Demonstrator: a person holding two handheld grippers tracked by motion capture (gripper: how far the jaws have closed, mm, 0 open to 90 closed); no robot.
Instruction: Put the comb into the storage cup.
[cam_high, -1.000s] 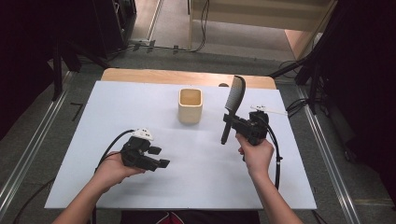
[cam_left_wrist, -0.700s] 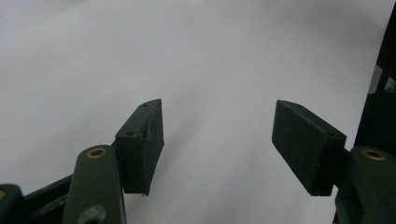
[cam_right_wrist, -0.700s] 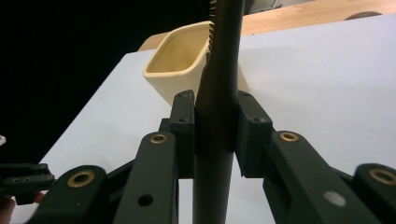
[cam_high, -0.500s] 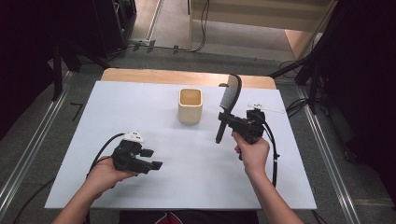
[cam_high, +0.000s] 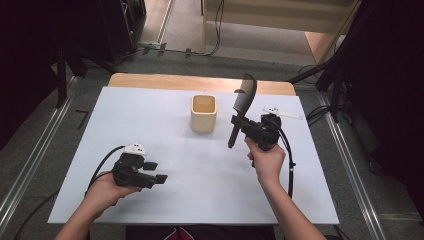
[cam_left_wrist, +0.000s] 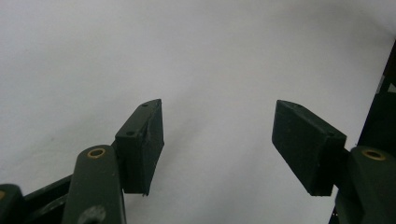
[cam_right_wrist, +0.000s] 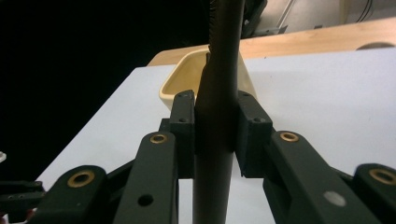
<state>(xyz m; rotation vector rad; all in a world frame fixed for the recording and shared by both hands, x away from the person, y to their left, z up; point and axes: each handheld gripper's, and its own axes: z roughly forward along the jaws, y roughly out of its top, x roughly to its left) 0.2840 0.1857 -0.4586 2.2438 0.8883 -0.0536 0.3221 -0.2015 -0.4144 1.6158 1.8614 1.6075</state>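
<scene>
High view: my right gripper (cam_high: 239, 125) is clamped on the handle of a black comb (cam_high: 242, 107), lifted off the white table (cam_high: 175, 200). The comb stands roughly upright, toothed head up and leaning slightly away from me, handle end hanging below the jaws. It sits just to the right of the cream cup (cam_high: 204, 113), near but not touching. The cup is upright near the far middle of the table, open top showing. My left gripper (cam_high: 154, 172) is low over the near-left part of the table, well apart from the cup and comb, jaws spread wide with nothing between them.

Left gripper view: left gripper (cam_left_wrist: 217, 140) is wide open, both pads clear, bare white table (cam_left_wrist: 187, 56) behind them.

Right gripper view: right gripper (cam_right_wrist: 215, 135) is closed on the comb (cam_right_wrist: 215, 154) handle, pads pressed on both sides. The handle runs vertically through the jaws. The cup (cam_right_wrist: 180, 86) is behind it, partly hidden by the handle, standing on the table (cam_right_wrist: 327, 98).
</scene>
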